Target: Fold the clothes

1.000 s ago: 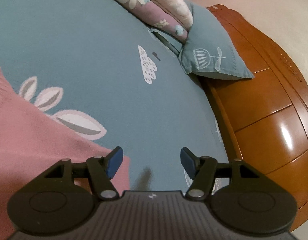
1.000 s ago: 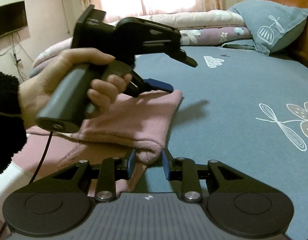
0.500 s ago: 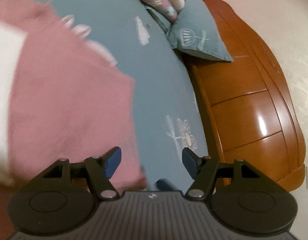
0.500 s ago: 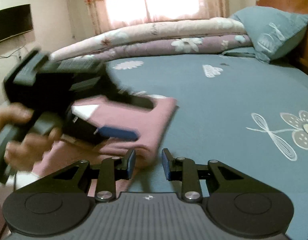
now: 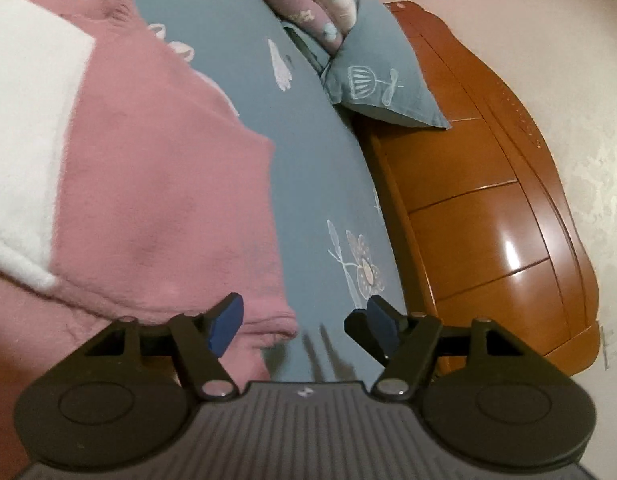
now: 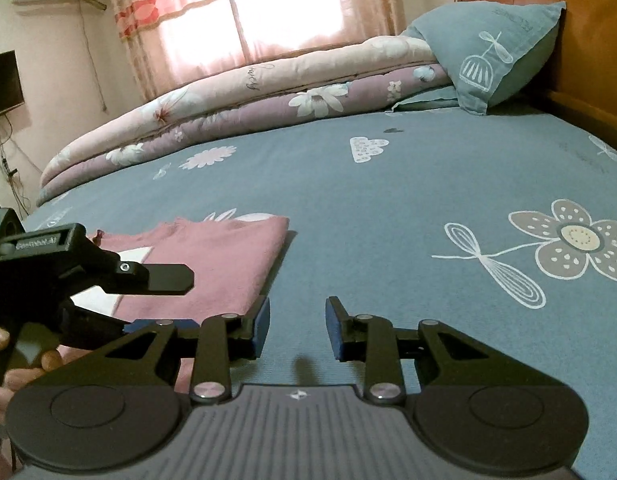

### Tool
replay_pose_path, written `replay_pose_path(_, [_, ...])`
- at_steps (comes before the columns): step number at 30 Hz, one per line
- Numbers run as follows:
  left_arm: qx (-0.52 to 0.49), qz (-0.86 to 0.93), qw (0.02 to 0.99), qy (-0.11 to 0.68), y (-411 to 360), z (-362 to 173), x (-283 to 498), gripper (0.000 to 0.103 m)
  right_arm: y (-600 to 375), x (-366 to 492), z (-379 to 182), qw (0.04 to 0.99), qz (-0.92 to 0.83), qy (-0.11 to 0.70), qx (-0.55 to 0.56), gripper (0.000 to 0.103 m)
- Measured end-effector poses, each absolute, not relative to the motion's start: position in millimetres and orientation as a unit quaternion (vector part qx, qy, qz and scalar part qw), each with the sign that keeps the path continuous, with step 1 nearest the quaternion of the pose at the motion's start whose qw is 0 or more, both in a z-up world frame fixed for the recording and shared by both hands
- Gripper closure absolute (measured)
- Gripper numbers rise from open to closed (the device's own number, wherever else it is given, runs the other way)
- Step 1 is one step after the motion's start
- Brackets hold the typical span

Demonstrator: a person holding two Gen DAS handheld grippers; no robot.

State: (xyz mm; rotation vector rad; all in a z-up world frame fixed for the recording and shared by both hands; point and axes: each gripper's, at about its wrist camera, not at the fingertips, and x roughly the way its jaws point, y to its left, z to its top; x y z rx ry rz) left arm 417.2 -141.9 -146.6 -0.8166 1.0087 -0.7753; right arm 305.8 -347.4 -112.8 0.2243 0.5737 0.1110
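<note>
A pink garment (image 5: 164, 200) with a white panel (image 5: 24, 128) lies folded flat on the blue-grey floral bed sheet (image 5: 316, 184). In the left wrist view my left gripper (image 5: 302, 326) is open just above the garment's near right corner, holding nothing. The right wrist view shows the same garment (image 6: 212, 264) left of centre, with a hand (image 6: 0, 360) holding the left gripper (image 6: 168, 300) low over its near part. My right gripper (image 6: 297, 326) stands open over bare sheet (image 6: 388, 216), its left pad (image 6: 261, 322) beside the garment's right edge.
A rolled floral quilt (image 6: 244, 96) lies along the far side of the bed. A blue-grey pillow (image 6: 488, 56) leans on the wooden headboard (image 5: 488, 208). A curtained window (image 6: 244, 12) and a wall television (image 6: 0, 84) are beyond. The sheet right of the garment is bare.
My right gripper has let go of the garment's folded corner and opened. The left gripper has swung back and down toward the near edge, and the garment now lies flat.
</note>
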Motion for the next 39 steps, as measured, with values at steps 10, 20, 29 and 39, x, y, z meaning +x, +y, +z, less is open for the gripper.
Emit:
replay_pose_path(10, [-0.381,-0.290,0.750,0.456,-99.4,-139.7,433.5,0.033,-337.1,306.9,-107.0,0.952,0.067,0.275,0.112,0.062])
replay_pose_path(20, [-0.373,-0.274,0.774,0.432,-68.9,-123.7,438.2,0.034,-321.9,309.4,-103.8,0.952,0.079,0.276,0.105,0.061])
replay_pose_path(29, [-0.343,-0.238,0.795,0.439,-62.6,-133.8,450.9,0.034,-315.4,313.3,-102.9,0.952,0.079,0.275,0.113,0.059])
replay_pose_path(39, [-0.374,-0.211,0.797,0.424,-22.3,-130.9,441.7,0.034,-319.3,312.4,-104.4,0.951,0.074,0.276,0.121,0.058])
